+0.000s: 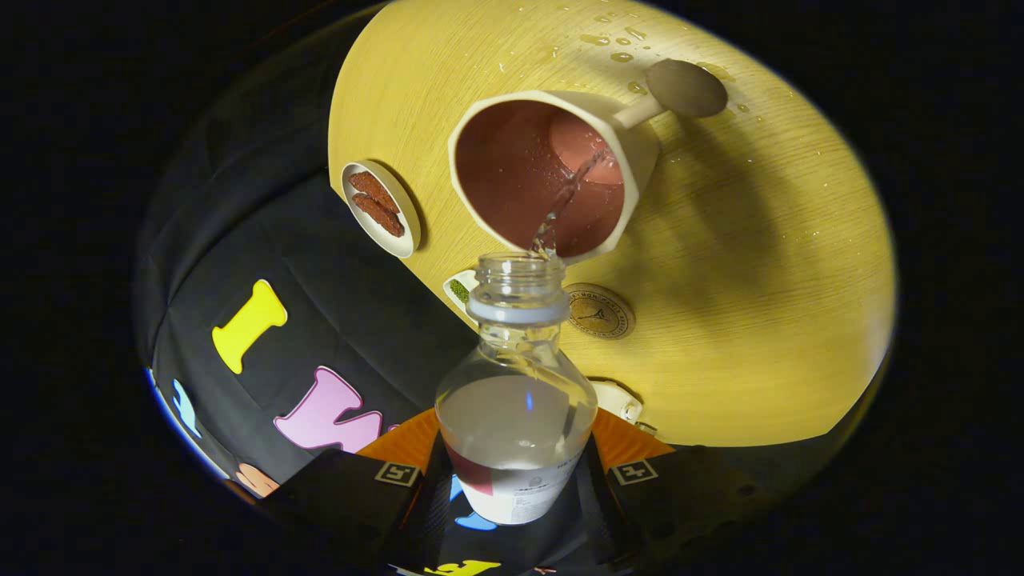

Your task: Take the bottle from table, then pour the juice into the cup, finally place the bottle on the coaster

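Note:
My gripper (514, 480) is shut on a clear plastic bottle (516, 400), with both fingers pressing its labelled lower body. The bottle is tipped forward, uncapped, and partly filled with clear liquid. A thin stream runs from its mouth into the cream cup (552, 172), whose inside is reddish brown. The cup stands on the yellow wooden table (760, 280) just beyond the bottle's mouth. A round brown coaster (600, 312) lies on the table right beside the bottle's neck, below the cup.
A small oval dish with two brown biscuits (380, 208) sits near the table's edge beside the cup. A brown round-headed object on a pale stem (680, 90) lies behind the cup. Droplets (616, 48) speckle the table there. A small white item (460, 288) peeks beside the bottle's neck.

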A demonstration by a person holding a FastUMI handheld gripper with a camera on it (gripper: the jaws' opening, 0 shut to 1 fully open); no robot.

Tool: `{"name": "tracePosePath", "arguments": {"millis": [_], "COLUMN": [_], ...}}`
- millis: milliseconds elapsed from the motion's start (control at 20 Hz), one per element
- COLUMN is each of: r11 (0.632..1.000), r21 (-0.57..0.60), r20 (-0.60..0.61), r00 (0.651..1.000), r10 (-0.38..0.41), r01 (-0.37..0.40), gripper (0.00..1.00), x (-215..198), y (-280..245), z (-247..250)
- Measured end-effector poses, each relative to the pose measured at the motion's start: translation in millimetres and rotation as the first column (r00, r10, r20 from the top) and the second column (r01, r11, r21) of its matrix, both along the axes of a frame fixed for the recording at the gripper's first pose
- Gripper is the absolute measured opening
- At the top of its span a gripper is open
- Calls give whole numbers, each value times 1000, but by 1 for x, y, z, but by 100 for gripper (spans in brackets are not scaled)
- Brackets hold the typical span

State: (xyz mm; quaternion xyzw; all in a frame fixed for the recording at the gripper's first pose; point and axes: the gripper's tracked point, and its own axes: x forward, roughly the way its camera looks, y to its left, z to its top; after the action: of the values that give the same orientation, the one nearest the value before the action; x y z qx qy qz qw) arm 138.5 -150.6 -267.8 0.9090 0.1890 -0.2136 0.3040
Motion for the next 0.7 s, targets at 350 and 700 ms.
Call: {"name": "tracePosePath", "arguments": {"millis": [350, 700], "r11": [996, 986], "r21": [87, 157], "r20": [29, 11], "r00": [999, 998], "r10": [-16, -64], "r01": [14, 62], "gripper": [71, 71], "x": [0, -1], "y": [-4, -17], "z": [14, 21]}}
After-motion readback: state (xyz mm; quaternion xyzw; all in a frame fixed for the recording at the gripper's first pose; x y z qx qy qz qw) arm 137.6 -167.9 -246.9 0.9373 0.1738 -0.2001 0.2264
